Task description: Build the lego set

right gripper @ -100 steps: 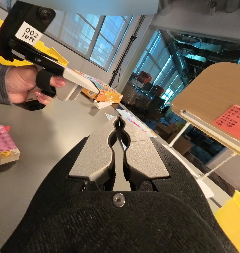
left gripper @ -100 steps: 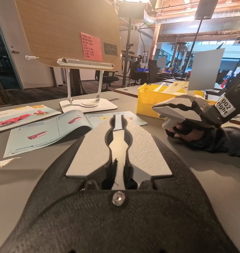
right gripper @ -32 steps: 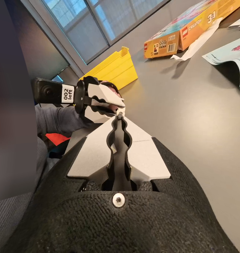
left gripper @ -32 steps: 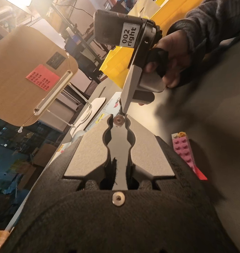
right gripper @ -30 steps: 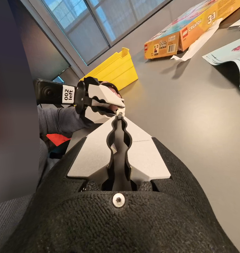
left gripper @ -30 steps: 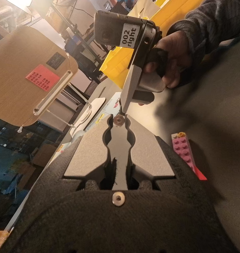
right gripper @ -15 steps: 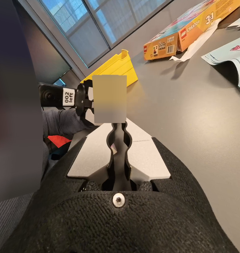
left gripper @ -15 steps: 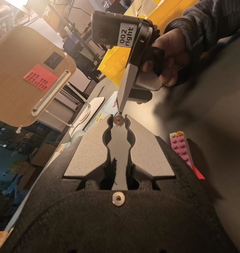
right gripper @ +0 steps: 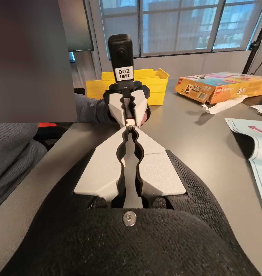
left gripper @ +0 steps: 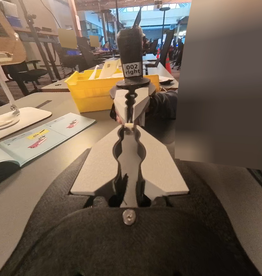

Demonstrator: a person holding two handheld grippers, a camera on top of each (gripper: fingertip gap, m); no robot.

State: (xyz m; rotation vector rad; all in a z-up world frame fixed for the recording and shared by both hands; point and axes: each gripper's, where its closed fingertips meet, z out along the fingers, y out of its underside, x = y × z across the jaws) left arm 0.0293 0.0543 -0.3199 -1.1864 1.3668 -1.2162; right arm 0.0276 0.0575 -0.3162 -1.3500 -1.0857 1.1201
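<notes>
White brick (left gripper: 129, 125) is sitting pinched at the left gripper (left gripper: 128, 127) tips; right gripper (right gripper: 130, 128), tip-to-tip w/ it, is nipping a tiny dark piece (right gripper: 130, 127) against it, prob. for pressing together.

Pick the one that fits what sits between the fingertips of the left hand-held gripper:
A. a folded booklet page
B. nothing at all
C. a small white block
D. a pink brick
C: the right wrist view shows a small white block clamped between the fingertips of the left hand-held gripper, which points straight at the right hand-held gripper.
</notes>
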